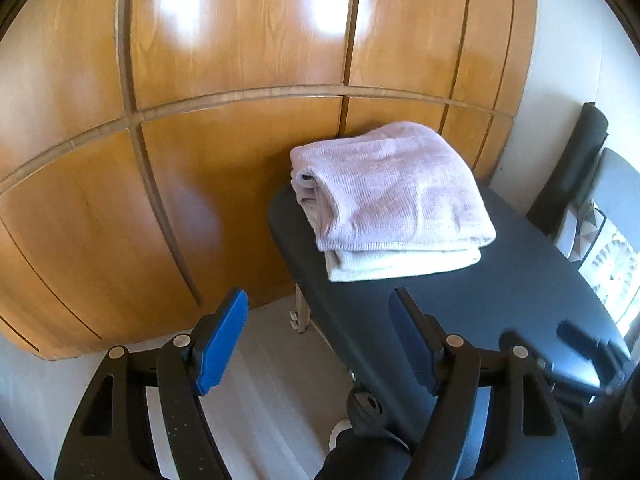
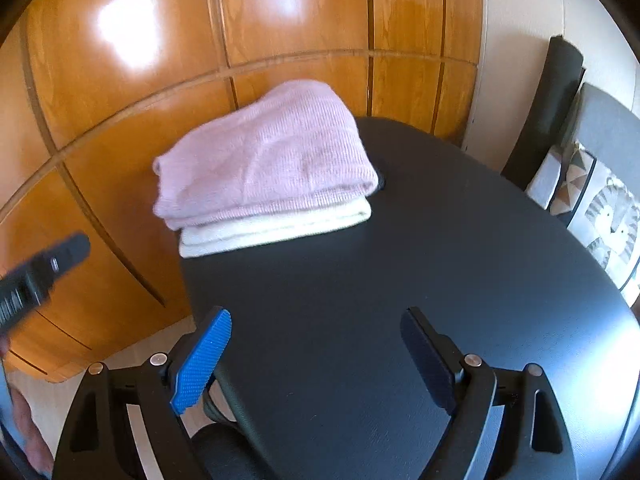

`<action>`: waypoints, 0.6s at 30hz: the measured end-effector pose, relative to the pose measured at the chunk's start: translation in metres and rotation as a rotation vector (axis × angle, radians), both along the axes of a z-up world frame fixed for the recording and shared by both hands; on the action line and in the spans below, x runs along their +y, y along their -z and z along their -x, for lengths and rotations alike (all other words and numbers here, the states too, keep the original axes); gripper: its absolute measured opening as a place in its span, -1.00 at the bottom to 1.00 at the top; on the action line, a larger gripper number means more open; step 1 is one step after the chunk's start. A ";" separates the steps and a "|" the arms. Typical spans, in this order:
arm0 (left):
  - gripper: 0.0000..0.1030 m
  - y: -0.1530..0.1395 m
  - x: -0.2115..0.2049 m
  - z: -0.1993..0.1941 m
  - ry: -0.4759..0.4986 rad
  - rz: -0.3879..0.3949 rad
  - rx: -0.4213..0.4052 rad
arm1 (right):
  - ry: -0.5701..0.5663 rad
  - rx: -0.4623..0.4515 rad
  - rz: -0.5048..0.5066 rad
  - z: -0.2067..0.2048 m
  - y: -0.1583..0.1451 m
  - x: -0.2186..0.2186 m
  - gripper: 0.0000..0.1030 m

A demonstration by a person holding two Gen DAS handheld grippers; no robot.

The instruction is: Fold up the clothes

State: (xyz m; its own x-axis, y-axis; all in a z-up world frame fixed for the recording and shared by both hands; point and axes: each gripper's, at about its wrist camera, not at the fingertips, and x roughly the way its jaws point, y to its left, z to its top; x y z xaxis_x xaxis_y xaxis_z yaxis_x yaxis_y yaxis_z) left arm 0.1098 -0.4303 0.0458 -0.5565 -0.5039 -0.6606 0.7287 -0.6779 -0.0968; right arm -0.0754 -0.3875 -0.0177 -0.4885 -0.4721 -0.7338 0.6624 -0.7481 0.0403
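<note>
We look across a dark oval table (image 2: 400, 280) backed by a glossy wooden wardrobe (image 1: 200, 120), its panels catching two bright glares. To the right a black chair back (image 2: 556, 100) leans by the pale wall, and beside it sits a patterned cushion (image 2: 608, 216) (the print looks like animals, though it is too warped at the edge to be sure). On the far left part of the table rests a folded pink garment (image 2: 264, 160), stacked squarely on a folded white garment (image 2: 276, 228), both close to the wardrobe. Nothing lies between our tools and that stack; the tabletop ahead is bare dark surface. Our left gripper (image 1: 320, 344) hangs tilted downward over the table's left edge, its blue pads spread wide with only floor and table edge between them. Our right gripper (image 2: 316, 356) angles down over the near tabletop, fingers likewise spread apart, gripping nothing. At the right view's left margin, the left gripper shows as a blurred black bar.
</note>
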 end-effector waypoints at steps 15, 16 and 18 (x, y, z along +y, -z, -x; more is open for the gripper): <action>0.48 -0.018 -0.006 -0.019 -0.090 0.039 0.041 | 0.002 0.073 0.015 -0.027 -0.021 -0.003 0.73; 0.48 -0.018 -0.004 -0.018 -0.087 0.048 0.041 | -0.002 0.074 0.018 -0.028 -0.021 -0.004 0.72; 0.48 -0.019 0.000 -0.018 -0.085 0.069 0.041 | -0.007 0.086 0.016 -0.031 -0.022 -0.007 0.73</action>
